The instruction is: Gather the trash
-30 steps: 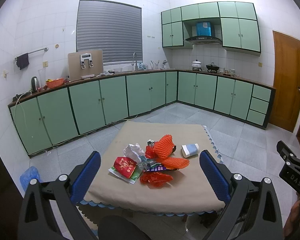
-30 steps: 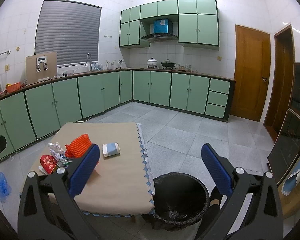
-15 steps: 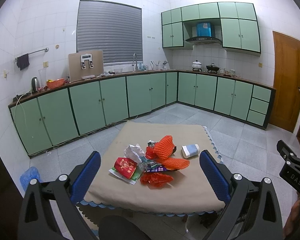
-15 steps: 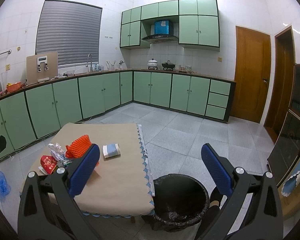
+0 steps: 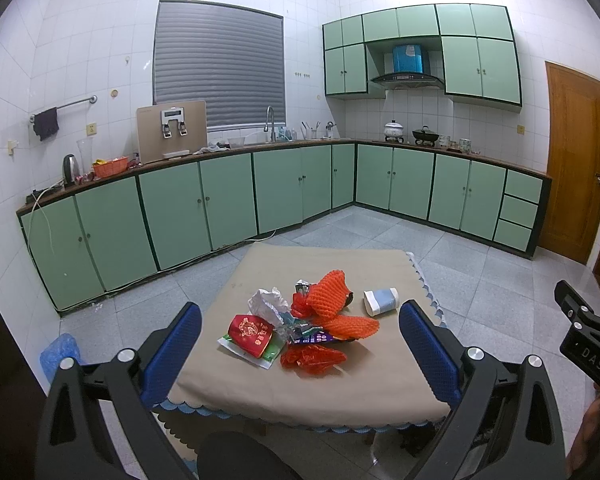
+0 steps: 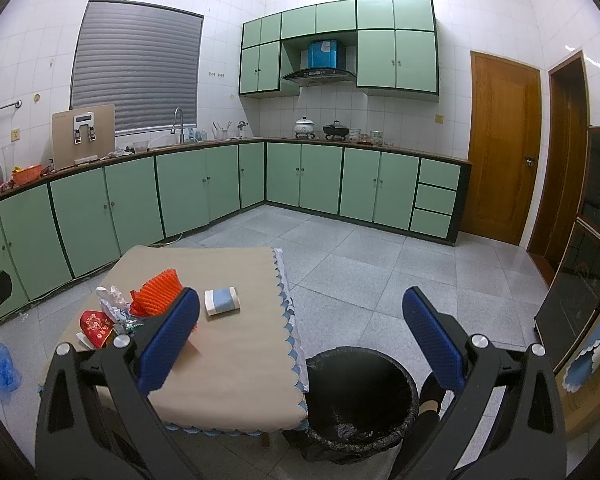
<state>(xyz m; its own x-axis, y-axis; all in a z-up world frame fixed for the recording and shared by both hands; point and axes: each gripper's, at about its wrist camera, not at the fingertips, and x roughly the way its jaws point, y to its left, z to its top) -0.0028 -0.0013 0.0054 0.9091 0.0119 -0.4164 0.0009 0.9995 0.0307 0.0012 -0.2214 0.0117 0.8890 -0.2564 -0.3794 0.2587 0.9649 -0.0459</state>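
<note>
Above the tabletop, nothing has shifted in the past second: both the left hand-held gripper and right hand-held gripper hang spread and empty, trash pile uncollected, bin waiting near-right; collecting has not begun.

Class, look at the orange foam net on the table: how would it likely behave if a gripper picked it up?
The orange foam net is open mesh, so probably very light and squashy. It lies bent, so it would likely flop. It touches other wrappers, so it might drag some along.
</note>
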